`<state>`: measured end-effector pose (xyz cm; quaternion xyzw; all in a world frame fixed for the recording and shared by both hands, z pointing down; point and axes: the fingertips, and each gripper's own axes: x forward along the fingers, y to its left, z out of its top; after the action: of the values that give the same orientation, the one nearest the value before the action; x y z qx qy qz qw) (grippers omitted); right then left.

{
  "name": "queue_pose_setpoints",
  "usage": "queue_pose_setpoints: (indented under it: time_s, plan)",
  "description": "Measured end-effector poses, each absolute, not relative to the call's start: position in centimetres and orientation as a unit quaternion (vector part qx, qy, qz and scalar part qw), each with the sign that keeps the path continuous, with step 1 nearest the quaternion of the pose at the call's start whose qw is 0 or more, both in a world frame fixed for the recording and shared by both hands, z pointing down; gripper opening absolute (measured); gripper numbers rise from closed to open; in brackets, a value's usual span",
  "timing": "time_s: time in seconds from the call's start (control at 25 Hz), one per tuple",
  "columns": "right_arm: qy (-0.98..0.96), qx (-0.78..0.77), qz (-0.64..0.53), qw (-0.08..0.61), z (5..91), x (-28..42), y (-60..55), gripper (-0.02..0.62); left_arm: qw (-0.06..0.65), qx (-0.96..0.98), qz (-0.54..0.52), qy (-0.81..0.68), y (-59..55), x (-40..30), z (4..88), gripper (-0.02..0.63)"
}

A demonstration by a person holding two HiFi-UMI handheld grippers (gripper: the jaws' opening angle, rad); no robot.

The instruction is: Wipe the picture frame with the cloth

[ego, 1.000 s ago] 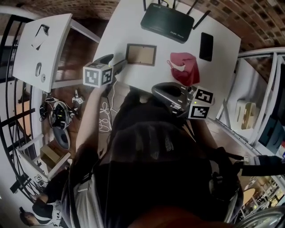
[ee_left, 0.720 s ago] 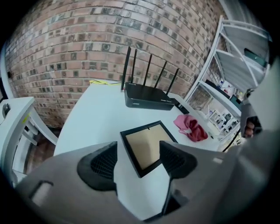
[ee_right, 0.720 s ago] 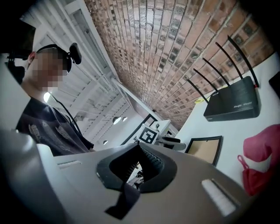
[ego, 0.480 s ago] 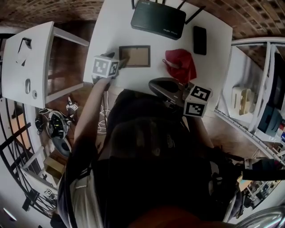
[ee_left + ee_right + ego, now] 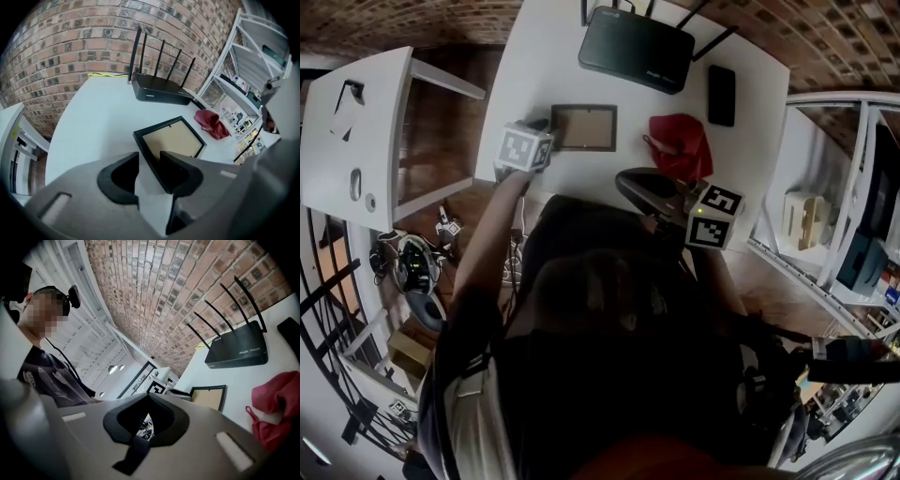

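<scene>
**Head view:** The frame (image 5: 584, 127) lies flat on the white tabletop (image 5: 544, 56). A router (image 5: 636, 49) sits behind it. The red cloth (image 5: 680, 145) lies bunched just to its right, apart from it, and a phone (image 5: 721, 96) lies beyond the cloth. The left tool (image 5: 544, 133) is at the frame's left end. The right tool (image 5: 626, 184) hangs near the tabletop's front edge, close to the cloth but not touching it.

**Left gripper view:** The left tool (image 5: 149, 157) has just been closing. Its jaws are partly open astride the frame's (image 5: 171, 138) near left rail. A strip of tabletop shows between the rail and the left jaw, so the rail is not yet pinched.

**Right gripper view:** The right tool (image 5: 149, 399) has its jaws together with nothing in them. Past it are the frame (image 5: 211, 397), cloth (image 5: 276, 401) and router (image 5: 236, 350).
</scene>
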<state>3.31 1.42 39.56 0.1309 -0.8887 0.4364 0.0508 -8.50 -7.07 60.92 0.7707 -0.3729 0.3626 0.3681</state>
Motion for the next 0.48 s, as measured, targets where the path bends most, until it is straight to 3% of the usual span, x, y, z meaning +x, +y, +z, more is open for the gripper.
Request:
queue_pose_setpoints:
  time_s: [0.2,0.48]
  plan:
    - [-0.887,0.131,0.439,0.056,40.1,3.2,0.9,-0.002,0.375,0.778,0.339,-0.374,-7.1,-7.9,60.8,0.098]
    - [-0.884,0.136,0.442,0.065,40.7,3.6,0.9,-0.002,0.401,0.776,0.313,-0.374,-7.0,-7.7,60.9,0.08]
